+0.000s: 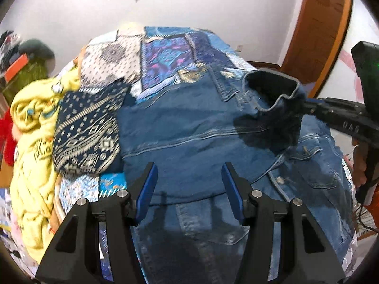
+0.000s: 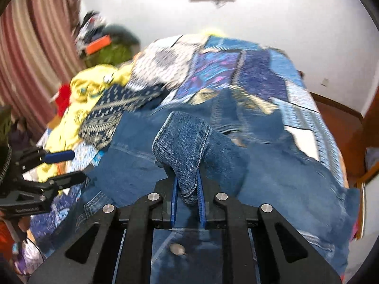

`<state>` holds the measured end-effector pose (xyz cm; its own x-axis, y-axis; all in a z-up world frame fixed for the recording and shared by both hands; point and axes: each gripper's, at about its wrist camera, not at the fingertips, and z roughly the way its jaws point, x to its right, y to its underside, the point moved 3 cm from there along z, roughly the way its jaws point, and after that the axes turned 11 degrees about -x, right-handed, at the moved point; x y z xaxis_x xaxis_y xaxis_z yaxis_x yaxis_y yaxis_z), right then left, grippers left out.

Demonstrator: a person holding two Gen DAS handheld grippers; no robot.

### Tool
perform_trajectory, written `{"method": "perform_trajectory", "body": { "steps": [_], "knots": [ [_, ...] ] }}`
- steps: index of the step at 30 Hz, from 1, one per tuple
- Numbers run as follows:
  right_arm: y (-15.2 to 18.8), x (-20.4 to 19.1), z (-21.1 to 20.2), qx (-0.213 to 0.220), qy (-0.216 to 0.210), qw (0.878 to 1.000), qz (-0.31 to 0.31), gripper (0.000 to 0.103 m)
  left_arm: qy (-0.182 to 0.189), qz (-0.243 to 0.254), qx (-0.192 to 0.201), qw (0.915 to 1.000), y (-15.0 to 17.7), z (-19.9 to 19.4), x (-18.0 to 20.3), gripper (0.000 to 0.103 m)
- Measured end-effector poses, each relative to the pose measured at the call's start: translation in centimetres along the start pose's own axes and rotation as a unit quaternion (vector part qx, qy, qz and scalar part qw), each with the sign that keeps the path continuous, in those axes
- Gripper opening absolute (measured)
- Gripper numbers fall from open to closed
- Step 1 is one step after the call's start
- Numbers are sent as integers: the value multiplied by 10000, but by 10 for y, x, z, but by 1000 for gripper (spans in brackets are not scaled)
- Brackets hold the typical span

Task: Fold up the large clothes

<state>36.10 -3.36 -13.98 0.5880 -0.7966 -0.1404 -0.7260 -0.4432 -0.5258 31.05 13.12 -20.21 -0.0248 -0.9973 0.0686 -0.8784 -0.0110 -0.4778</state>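
A blue denim jacket (image 1: 189, 137) lies spread over the bed. In the left wrist view my left gripper (image 1: 189, 189) hovers above its middle, open, with only the flat cloth below the blue pads. My right gripper (image 2: 188, 189) is shut on the jacket's sleeve cuff (image 2: 182, 137), which stands up out of the pinch. The left wrist view shows that cuff (image 1: 272, 87) lifted off the jacket at the right, held by the right gripper (image 1: 308, 105). The right wrist view shows the left gripper (image 2: 68, 165) at the far left, its fingers apart.
A patchwork bedspread (image 1: 165, 52) covers the bed. A folded navy patterned cloth (image 1: 87, 130) and a crumpled yellow garment (image 1: 30, 142) lie left of the jacket. A wooden door (image 1: 319, 28) stands at the right, a striped curtain (image 2: 28, 47) at the left.
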Motion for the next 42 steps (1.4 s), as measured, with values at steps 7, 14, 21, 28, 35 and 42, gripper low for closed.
{"method": "perform_trajectory", "body": {
  "steps": [7,14,21,28,35,42],
  "knots": [
    [22,53,-22,132,56,9976,677,12,17,322,44,9995,-18,10,36,63],
    [54,85,-7,-168,-192,9922,1216,12,-279,-100,-501,9983,-24,61,17,63],
    [73,102,2,-335,-17,9912,1282,13,-503,-85,-863,9950,2,95,7,70],
    [91,126,3,-604,757,9883,1181,13,-792,211,-796,9934,9,98,19,70],
    [110,136,2,-990,1478,9781,1080,48,-836,249,-809,9929,14,100,23,77],
    [116,141,-14,-978,1629,9744,1203,69,-841,219,-814,9929,19,91,24,77]
  ]
}}
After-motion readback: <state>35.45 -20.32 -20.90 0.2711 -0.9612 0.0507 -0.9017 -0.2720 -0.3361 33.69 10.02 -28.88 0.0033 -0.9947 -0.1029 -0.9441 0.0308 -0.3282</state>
